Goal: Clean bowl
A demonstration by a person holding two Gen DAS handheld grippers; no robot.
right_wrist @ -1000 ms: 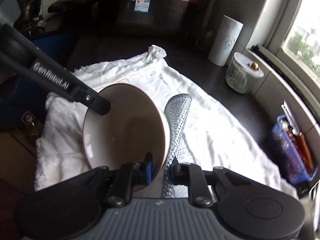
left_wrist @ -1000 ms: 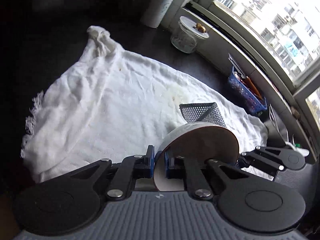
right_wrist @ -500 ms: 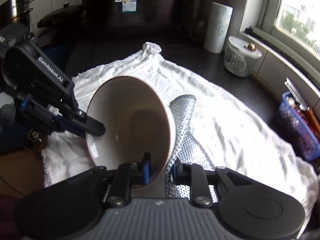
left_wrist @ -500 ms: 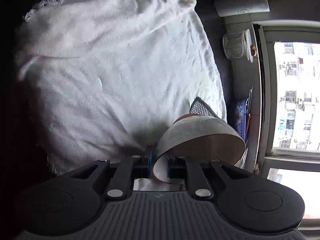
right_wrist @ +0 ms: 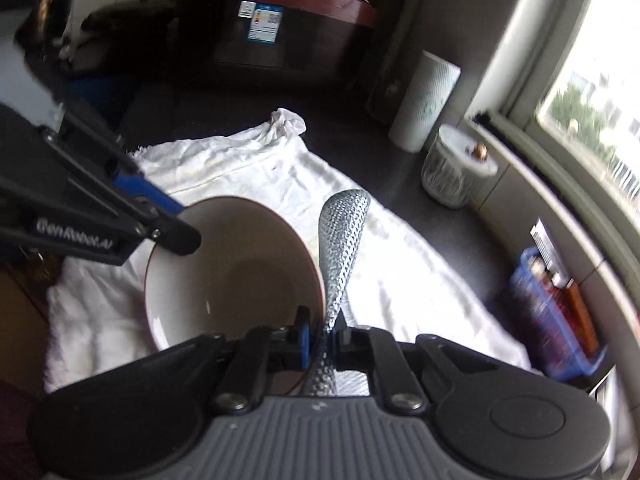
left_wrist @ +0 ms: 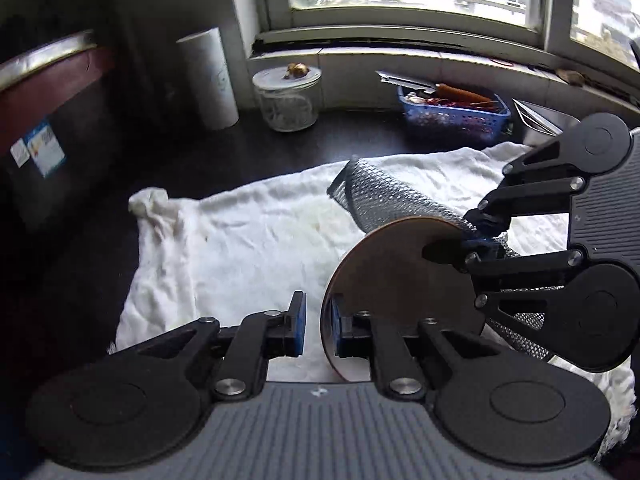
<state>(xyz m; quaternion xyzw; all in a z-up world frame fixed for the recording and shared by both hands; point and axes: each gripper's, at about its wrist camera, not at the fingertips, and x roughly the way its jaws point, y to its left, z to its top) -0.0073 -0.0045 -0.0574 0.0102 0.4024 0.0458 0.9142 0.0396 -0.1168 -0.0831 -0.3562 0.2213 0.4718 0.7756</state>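
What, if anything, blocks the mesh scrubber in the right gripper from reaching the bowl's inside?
Nothing separate is in the way. The mesh scrubber, between the right gripper's closing jaws, lies along the outside of the bowl, right beside its rim. The bowl's inside faces it openly. The left gripper clamps the rim elsewhere.

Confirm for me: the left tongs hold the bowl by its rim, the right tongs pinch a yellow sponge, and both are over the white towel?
Not a yellow sponge. In the right wrist view the right tongs, closing, pinch a silver mesh scouring cloth. The rest holds: left tongs on the bowl rim, over the white towel.
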